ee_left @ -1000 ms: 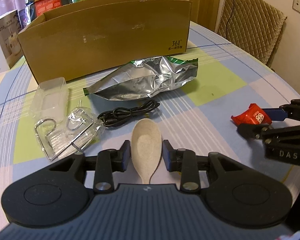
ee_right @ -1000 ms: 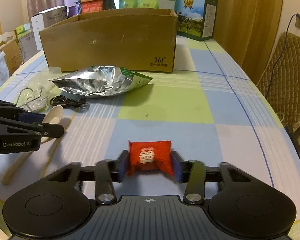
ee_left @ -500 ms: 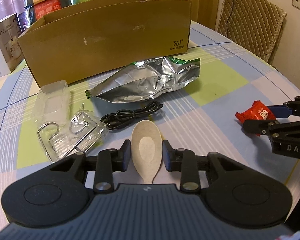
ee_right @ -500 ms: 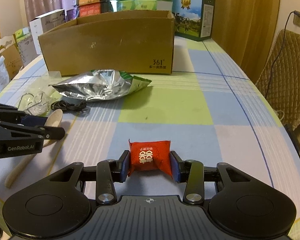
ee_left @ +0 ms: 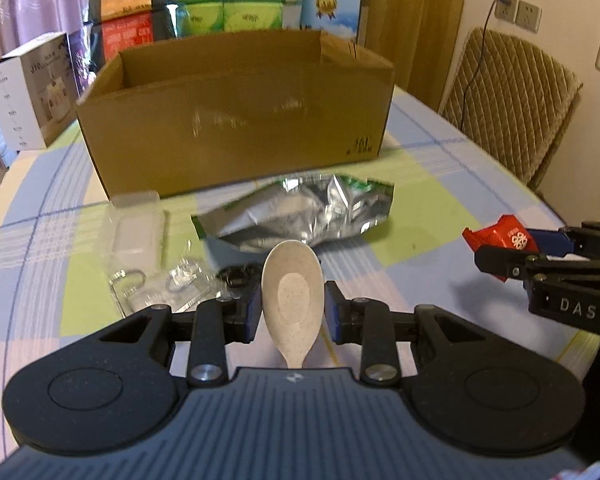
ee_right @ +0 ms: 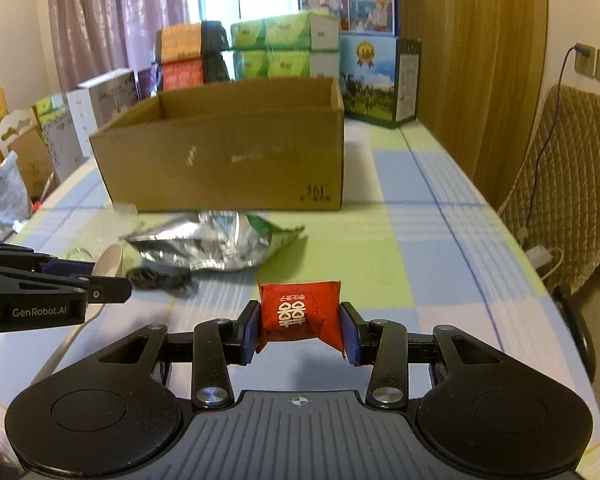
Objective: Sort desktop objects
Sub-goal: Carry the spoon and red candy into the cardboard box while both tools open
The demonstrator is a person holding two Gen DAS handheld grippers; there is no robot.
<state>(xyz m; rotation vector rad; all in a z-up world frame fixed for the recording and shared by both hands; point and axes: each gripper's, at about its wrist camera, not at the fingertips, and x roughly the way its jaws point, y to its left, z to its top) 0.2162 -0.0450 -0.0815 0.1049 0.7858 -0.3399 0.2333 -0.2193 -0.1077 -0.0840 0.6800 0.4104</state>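
Observation:
My left gripper is shut on a beige speckled spoon, bowl pointing forward and lifted off the table. My right gripper is shut on a red candy packet, also raised; the same packet shows at the right of the left wrist view. An open cardboard box stands ahead on the checked tablecloth. A silver foil bag, a black cable and clear plastic packaging with metal hooks lie in front of the box.
Stacked tissue packs and cartons stand behind the box. White product boxes line the table's left side. A quilted chair stands off the right edge, with wall sockets above. The left gripper's body reaches in from the left.
Both grippers have risen off the table with the spoon and the red packet held, and tilted up toward the cardboard box, whose open top now shows.

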